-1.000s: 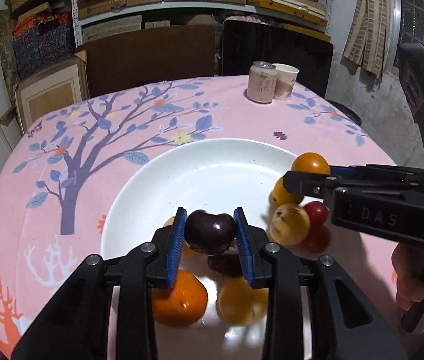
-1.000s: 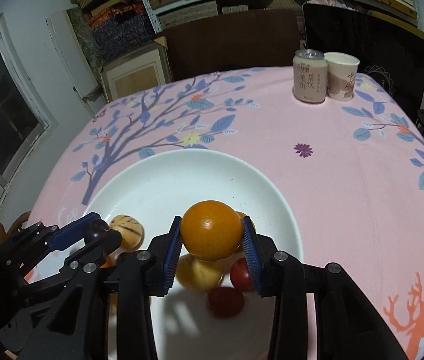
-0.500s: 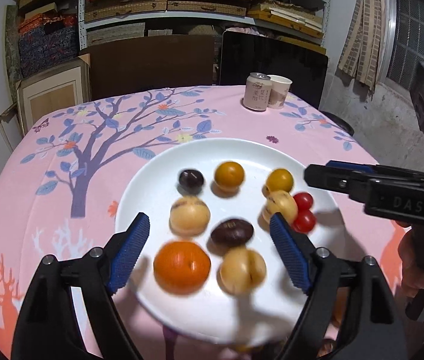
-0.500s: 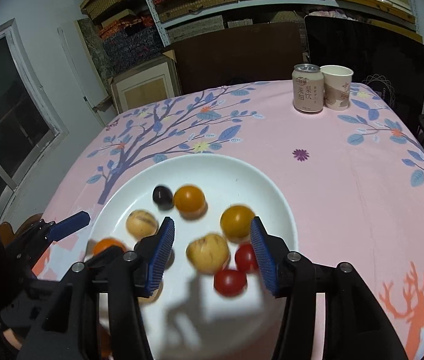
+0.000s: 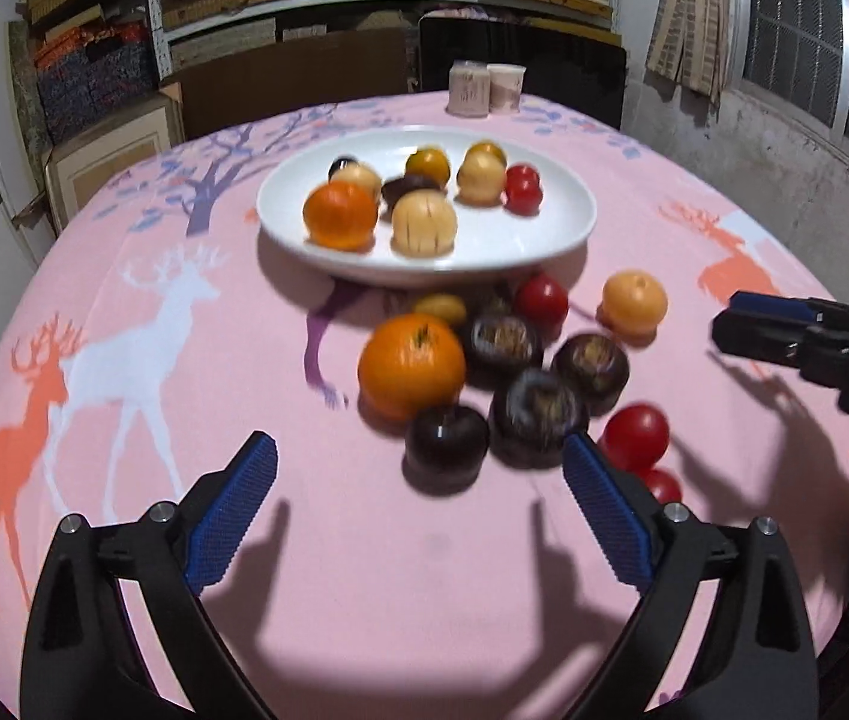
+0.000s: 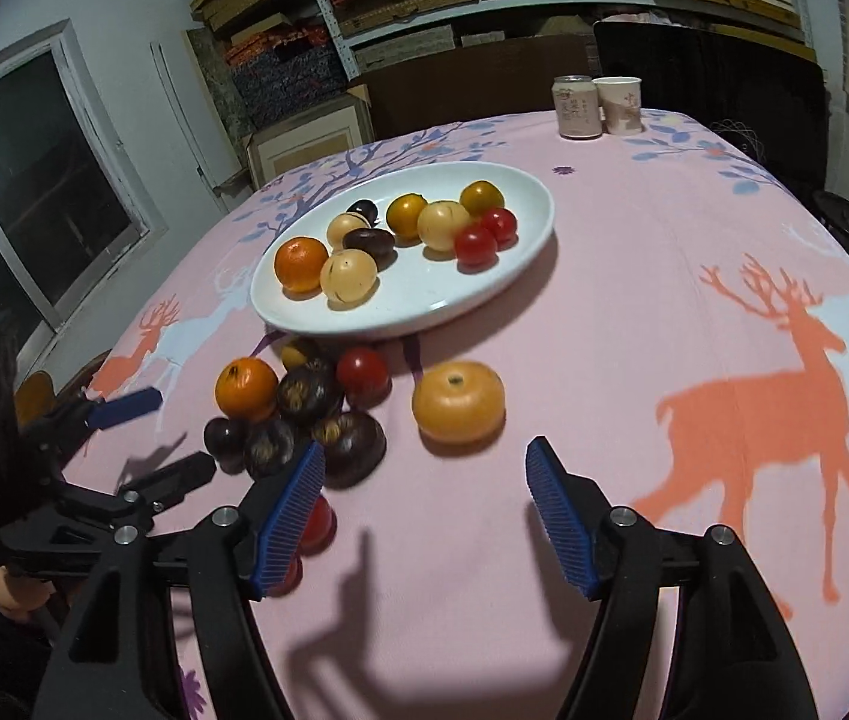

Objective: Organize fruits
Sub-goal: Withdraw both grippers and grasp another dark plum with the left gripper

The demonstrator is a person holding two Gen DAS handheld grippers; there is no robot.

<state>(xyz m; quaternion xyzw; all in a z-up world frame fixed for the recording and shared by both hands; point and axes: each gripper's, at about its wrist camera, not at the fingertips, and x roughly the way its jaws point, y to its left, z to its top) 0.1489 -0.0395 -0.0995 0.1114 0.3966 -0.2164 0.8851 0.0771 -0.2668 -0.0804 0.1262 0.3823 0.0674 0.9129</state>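
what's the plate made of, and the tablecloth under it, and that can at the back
Plate: looks like glazed white ceramic, glossy and smooth, though melamine is possible.
Tablecloth: printed pink fabric or coated cloth with a matte, faintly sheened finish; the look leaves it open.
Can: likely metal, with a silvery rim on top and a printed label.

Little is reading clearly. The can [image 6: 577, 106] at the far edge of the worktop is showing dark printed characters down its side, too small to make out. The cup [image 6: 621, 105] just beside it is carrying a faint printed mark, also illegible. In the left wrist view both are blurring, with nothing readable.
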